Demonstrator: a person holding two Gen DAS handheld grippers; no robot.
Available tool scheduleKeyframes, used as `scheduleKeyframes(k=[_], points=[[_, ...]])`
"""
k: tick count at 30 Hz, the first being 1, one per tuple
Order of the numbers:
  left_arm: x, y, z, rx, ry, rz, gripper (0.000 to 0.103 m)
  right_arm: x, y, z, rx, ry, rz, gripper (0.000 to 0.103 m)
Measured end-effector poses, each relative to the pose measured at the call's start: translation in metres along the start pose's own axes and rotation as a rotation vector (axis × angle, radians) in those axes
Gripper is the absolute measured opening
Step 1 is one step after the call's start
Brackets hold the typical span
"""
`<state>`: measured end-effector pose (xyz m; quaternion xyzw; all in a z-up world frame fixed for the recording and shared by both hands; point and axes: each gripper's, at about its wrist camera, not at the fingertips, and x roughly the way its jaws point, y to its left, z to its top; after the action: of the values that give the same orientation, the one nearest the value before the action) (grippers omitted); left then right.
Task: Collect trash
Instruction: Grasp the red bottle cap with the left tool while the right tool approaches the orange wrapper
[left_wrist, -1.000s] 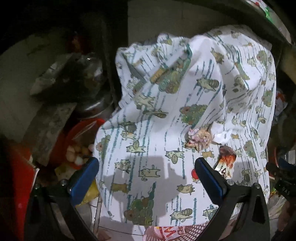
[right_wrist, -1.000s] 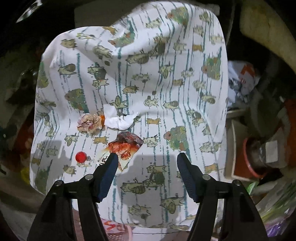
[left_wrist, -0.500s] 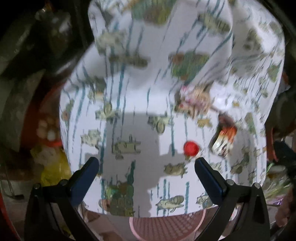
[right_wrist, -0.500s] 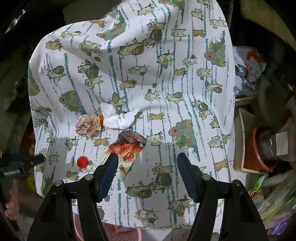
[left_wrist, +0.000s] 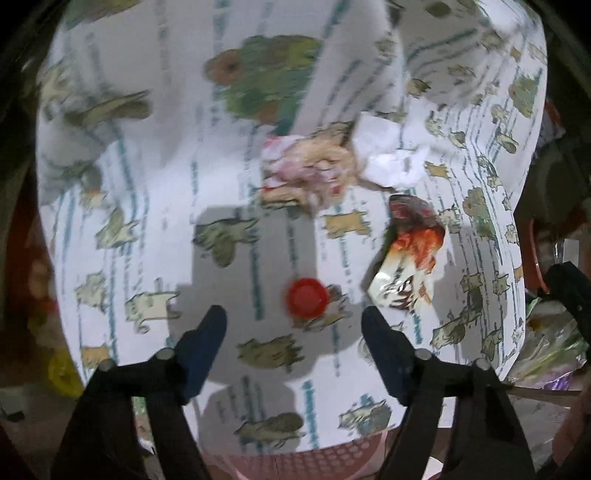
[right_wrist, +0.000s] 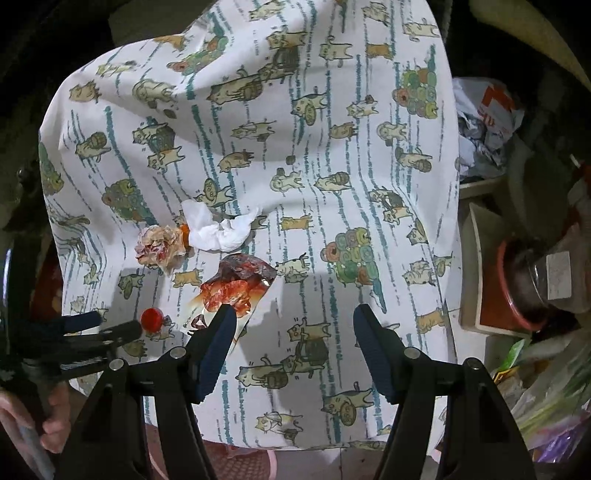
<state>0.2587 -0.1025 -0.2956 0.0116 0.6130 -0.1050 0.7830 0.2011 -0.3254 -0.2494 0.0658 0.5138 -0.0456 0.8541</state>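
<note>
Left gripper (left_wrist: 293, 326): black plastic frame, two angled arms ending in dark blue ribbed pads (left_wrist: 384, 343); a silver screw head at each arm joint. Right gripper (right_wrist: 293, 328): same build, black arms, blue pads (right_wrist: 373, 354), silver screws. Bare hand (right_wrist: 55, 421) on a black handle; no sleeve visible.

No legible text: dark print on the snack wrapper (right_wrist: 236, 291) and red marks on the crumpled bag (right_wrist: 495, 110) are unreadable.
</note>
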Motion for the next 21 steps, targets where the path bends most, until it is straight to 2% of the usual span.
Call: scheduleKeyframes(k=[5,7,9,10,11,17,21], points=[[0.023,-0.006,0.01,-0.036,0.048,-0.013,0.06,0.002,-0.017,0.0,0.029,0.012,-0.017,0.068],[0.029,-0.006,0.012,-0.054,0.048,0.011,0.052,0.003,-0.025,0.001,0.057,0.025,-0.017,0.068],[0.034,-0.006,0.014,-0.059,0.051,0.035,0.039,0.003,-0.03,0.003,0.076,0.032,-0.001,0.068],[0.036,-0.006,0.014,-0.06,0.045,0.048,0.037,0.003,-0.031,0.004,0.081,0.032,0.004,0.068],[0.036,-0.008,0.016,-0.051,0.034,0.059,0.027,0.002,-0.031,0.005,0.084,0.031,0.006,0.068],[0.037,-0.016,0.014,-0.004,0.031,0.081,0.027,-0.001,-0.026,0.006,0.068,0.04,0.027,0.068],[0.014,-0.009,0.009,-0.005,-0.01,0.097,0.027,0.002,-0.018,0.009,0.058,0.039,0.013,0.068]])
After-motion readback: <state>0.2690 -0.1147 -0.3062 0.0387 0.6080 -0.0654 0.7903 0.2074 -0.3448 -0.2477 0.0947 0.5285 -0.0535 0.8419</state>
